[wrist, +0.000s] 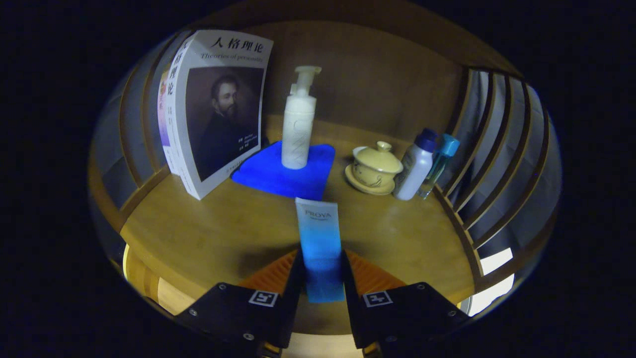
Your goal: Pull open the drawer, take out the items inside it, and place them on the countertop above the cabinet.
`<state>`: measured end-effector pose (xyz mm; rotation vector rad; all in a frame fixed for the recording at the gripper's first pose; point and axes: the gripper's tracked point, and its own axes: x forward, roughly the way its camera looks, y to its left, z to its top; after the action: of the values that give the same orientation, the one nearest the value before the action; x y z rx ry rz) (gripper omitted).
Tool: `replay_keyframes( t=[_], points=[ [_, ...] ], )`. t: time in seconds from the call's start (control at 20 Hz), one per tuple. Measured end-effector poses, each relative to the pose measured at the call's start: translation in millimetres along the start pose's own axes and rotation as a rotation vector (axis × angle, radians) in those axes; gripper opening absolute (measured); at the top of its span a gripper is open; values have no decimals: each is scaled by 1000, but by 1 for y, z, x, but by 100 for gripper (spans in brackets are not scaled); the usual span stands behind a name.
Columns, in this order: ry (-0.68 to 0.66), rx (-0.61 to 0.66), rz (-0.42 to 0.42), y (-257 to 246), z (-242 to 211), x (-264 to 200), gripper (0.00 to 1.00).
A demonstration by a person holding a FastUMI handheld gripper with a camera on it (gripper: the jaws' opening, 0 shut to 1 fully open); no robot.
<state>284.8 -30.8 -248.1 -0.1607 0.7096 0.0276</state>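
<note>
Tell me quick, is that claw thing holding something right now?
Gripper: closed on the blue tube, both fingers pressing its sides, held over the wooden countertop.

1. A tube [320, 243] shaded from white at the top to deep blue at the bottom is gripped between the fingers of the tool [322, 278].
2. A honey-brown wood grain is seen on the worktop [218, 233].
3. A bright blue cloth [283, 174] is spread under a plain white pump bottle [298, 129].
4. A white cover with a dark brown portrait is shown on the book [218, 114].
5. A pale yellow lidded cup [375, 166] is set on a matching saucer.
6. A white bottle [416, 166] is topped by a dark blue cap.
7. A clear bottle [439, 161] is topped by a teal cap.
</note>
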Motion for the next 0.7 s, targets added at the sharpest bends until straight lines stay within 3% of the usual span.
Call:
replay_keyframes(
  t=[0.05, 0.3, 0.7],
  points=[
    [-16, 4, -3, -2, 2, -1, 48],
    [-131, 93, 34, -1, 12, -25, 95],
    [-545, 166, 21, 2, 55, -150, 95]
  ],
)
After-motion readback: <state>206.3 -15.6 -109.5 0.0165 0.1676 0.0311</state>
